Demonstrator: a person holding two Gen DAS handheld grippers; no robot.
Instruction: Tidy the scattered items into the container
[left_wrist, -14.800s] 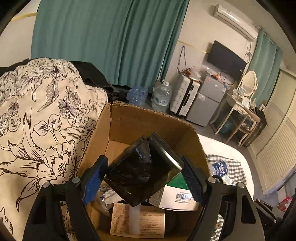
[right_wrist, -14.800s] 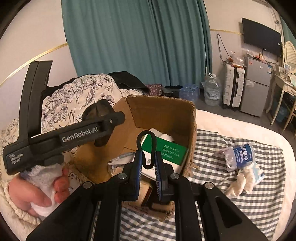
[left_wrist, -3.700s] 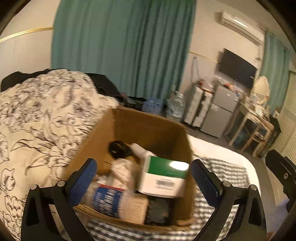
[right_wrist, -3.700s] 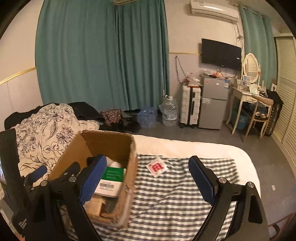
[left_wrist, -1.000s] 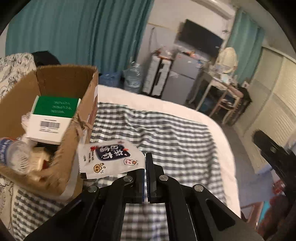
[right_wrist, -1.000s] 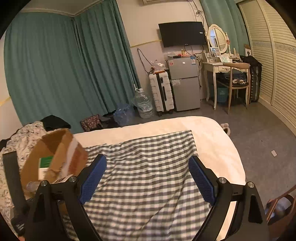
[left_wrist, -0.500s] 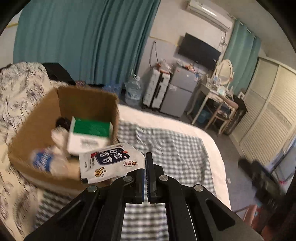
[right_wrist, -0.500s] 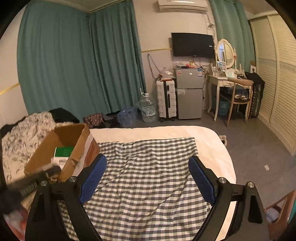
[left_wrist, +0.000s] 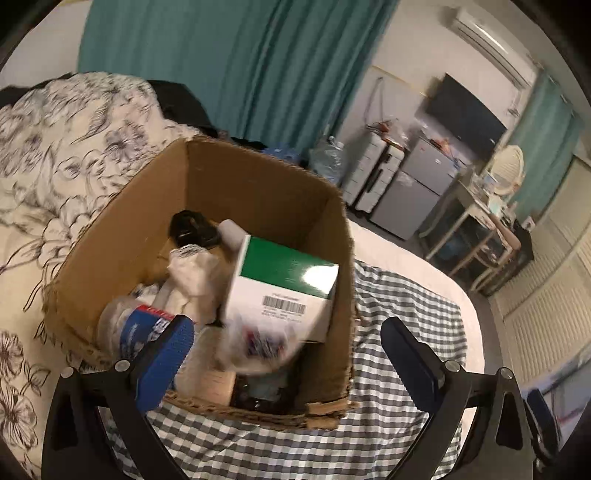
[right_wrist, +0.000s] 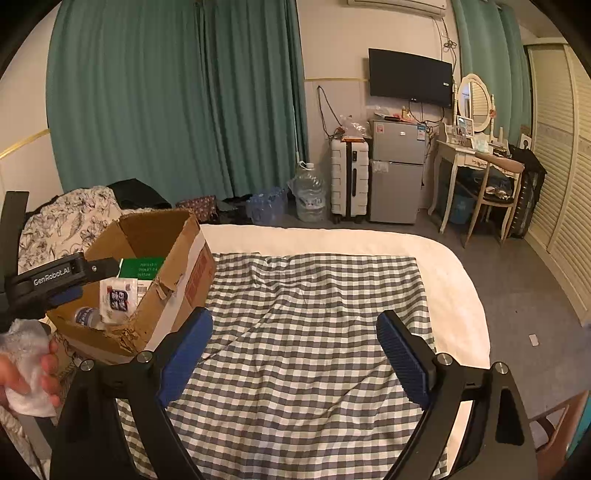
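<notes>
Where it drops, snack packet (right_wrist: 117, 300) stands upright.

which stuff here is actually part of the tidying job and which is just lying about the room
Part of the job:
- cardboard box
- snack packet, blurred, dropping into the box
- green-and-white carton
- water bottle
- left gripper, jaws just opened, nothing between them
- right gripper, open and empty

Just lying about:
- checked cloth
- floral duvet
- suitcase
- fridge
</notes>
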